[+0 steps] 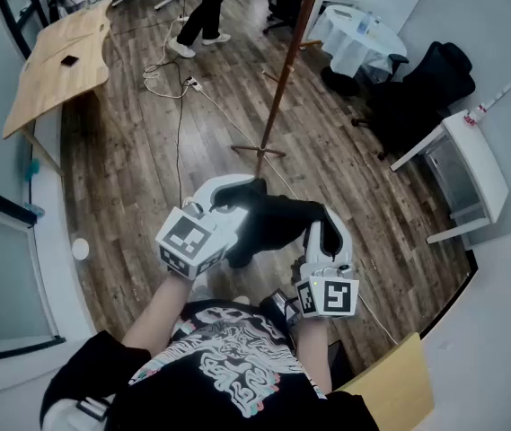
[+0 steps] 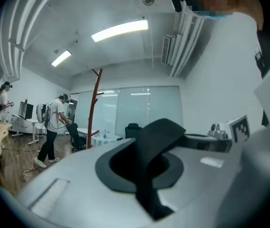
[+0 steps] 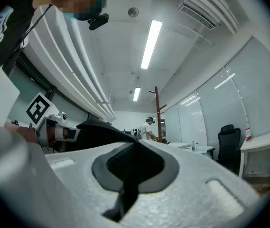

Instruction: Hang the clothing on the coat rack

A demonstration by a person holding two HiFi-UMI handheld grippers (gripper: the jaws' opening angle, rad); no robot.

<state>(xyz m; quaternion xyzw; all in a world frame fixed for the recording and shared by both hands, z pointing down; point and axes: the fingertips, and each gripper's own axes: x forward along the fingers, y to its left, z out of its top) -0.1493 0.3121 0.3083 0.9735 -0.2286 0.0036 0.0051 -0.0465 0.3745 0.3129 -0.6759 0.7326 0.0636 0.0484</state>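
Observation:
A black garment (image 1: 273, 223) hangs bunched between my two grippers, low in the head view and just in front of my body. My left gripper (image 1: 242, 189) is shut on one edge of it, and a black strip of the cloth (image 2: 161, 137) runs between its jaws. My right gripper (image 1: 325, 221) is shut on the other side, where a fold of the cloth (image 3: 97, 132) is pinched. The brown coat rack (image 1: 277, 88) stands on the wooden floor ahead of me, a step or two away. It also appears as a coat rack (image 2: 94, 108) far off and a thin rack pole (image 3: 157, 113).
A wooden table (image 1: 57, 61) stands at the far left. A white-covered round table (image 1: 354, 34), a black office chair (image 1: 426, 79) and a white desk (image 1: 471, 169) lie to the right. Cables (image 1: 170, 79) trail on the floor, and a person (image 1: 206, 7) walks beyond the rack.

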